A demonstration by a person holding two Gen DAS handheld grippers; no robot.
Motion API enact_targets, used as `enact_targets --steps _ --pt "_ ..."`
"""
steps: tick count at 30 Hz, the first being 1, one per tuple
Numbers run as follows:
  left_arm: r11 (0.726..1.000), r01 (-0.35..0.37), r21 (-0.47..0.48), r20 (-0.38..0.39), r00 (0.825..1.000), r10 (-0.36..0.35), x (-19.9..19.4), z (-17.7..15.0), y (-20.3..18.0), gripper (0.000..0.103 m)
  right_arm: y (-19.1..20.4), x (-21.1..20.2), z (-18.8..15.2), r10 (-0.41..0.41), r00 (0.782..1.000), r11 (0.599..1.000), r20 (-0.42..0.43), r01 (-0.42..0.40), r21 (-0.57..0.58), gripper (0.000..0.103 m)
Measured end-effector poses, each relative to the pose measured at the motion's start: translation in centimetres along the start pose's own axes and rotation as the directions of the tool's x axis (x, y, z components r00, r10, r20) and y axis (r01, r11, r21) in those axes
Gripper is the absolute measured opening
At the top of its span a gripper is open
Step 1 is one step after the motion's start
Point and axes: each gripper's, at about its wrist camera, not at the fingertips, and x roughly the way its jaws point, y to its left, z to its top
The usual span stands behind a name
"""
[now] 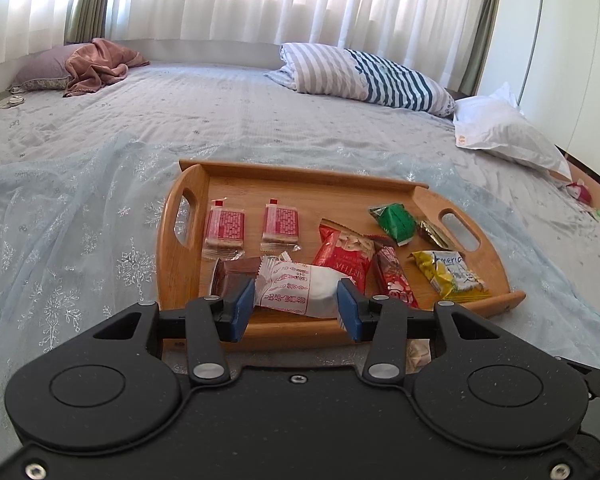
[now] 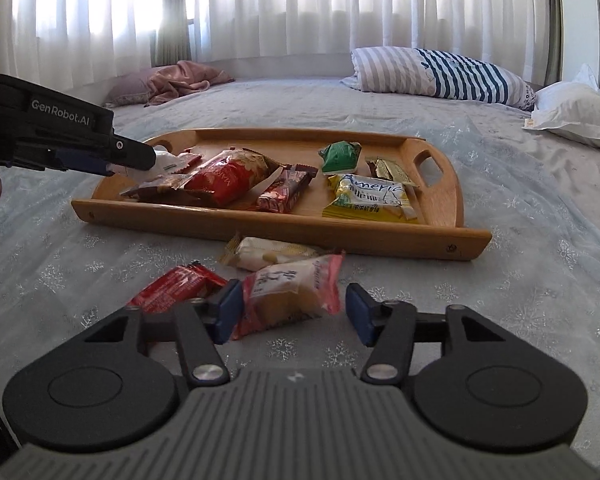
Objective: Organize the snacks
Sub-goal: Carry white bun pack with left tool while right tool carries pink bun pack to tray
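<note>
Between my left fingers (image 1: pixel 296 300) sits a white wrapped cake (image 1: pixel 300 288) over the wooden tray (image 1: pixel 300 178), pads touching its ends. It looks light, soft, crinkly; I grip mid-body gently. My right fingers (image 2: pixel 294 312) spread wide around a pink pastry packet (image 2: pixel 290 294) on the bed.

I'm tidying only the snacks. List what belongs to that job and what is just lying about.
Job: wooden tray; white packet between the left gripper fingers; pink packet at the right gripper; red packet; cream packet.

Lying about: striped pillow; pink blanket; white bag.
</note>
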Motion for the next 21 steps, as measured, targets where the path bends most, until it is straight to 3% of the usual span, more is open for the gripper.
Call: enact_targets --steps 11,21 --pt "1.000 -0.007 -0.028 0.047 0.999 0.008 -0.3 2.2 1.4 0.043 -0.3 -0.8 3.3 -0.010 0.997 1.000 0.074 0.008 0.028 0.031" --pt "0.996 0.014 -0.085 0.059 0.998 -0.009 2.1 6.6 3.4 0.043 -1.9 1.3 9.0 0.025 0.991 0.998 0.134 -0.032 0.049 0.028"
